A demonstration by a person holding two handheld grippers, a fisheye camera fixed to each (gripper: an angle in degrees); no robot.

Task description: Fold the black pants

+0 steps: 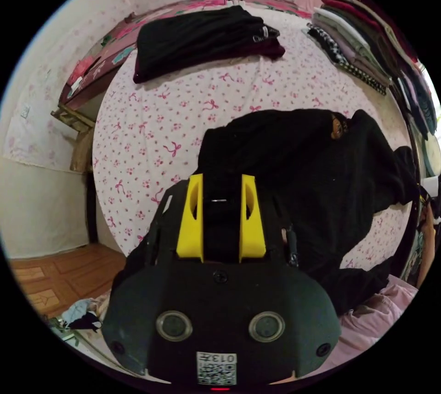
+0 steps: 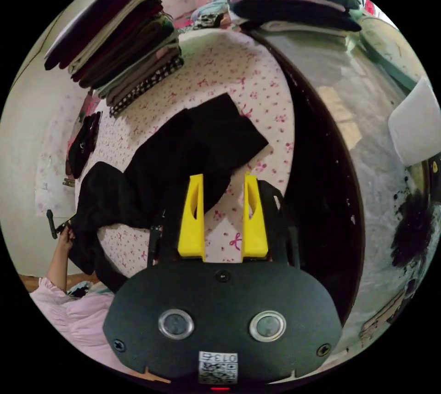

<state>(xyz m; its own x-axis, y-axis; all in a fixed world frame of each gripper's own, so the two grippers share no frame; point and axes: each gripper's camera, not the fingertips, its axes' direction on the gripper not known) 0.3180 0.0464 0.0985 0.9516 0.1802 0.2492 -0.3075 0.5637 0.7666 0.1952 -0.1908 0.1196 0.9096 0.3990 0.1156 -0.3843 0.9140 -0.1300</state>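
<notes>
Left claw jaws apart over black pants on floral sheet.

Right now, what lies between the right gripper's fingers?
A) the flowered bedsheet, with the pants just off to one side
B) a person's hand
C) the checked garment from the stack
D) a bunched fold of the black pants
A: in the right gripper view the right gripper has its fingers apart over the flowered bedsheet, while the black pants lie beside one finger, not clamped between them.
</notes>
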